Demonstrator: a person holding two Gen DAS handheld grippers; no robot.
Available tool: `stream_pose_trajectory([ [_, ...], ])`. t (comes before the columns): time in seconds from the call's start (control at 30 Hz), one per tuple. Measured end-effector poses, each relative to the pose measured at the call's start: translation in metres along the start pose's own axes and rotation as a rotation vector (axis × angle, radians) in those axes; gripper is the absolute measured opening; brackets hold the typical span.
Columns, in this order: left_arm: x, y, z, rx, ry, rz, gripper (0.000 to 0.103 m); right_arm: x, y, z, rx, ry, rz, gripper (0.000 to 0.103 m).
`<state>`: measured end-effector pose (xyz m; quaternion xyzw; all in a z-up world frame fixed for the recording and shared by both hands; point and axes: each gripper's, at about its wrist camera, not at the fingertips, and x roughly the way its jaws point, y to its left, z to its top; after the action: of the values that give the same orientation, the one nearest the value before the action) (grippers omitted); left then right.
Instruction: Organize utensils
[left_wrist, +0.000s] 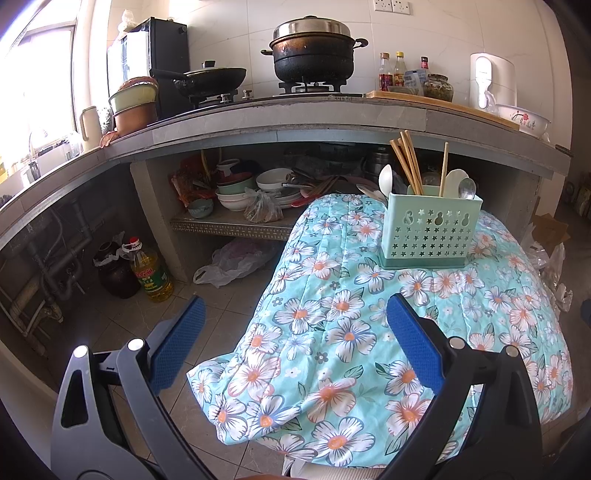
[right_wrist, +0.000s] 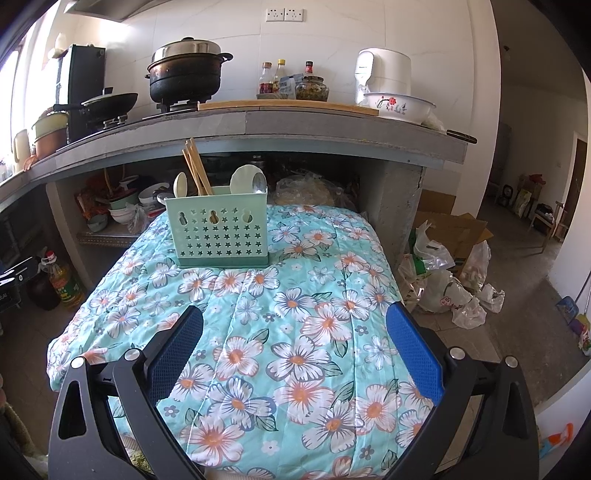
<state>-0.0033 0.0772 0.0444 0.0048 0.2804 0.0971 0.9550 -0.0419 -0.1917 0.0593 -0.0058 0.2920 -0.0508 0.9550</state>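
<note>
Both jaws stood wide apart and held nothing: the left gripper (left_wrist: 295, 325) hung over the near left edge of the floral cloth (left_wrist: 332, 332), and the right gripper (right_wrist: 295, 332) hung over the cloth's near middle, neither touching it. Beyond them, at the far edge of the cloth, the mint-green utensil holder (right_wrist: 218, 232) stood upright, its long side facing the cameras. In it the wooden chopsticks (right_wrist: 197, 168) leaned up and left, with the white spoons (right_wrist: 180, 184) and the metal spoon (right_wrist: 259, 183) standing bowl-up.
</note>
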Motion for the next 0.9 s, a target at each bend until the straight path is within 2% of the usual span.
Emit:
stream_pose_trajectory([
  [0.9, 0.0005, 0.0001, 0.0002, -0.001, 0.002, -0.004, 0.095, 0.0012, 0.0005, 0.0001, 0.000, 0.004, 0.005, 0.097],
])
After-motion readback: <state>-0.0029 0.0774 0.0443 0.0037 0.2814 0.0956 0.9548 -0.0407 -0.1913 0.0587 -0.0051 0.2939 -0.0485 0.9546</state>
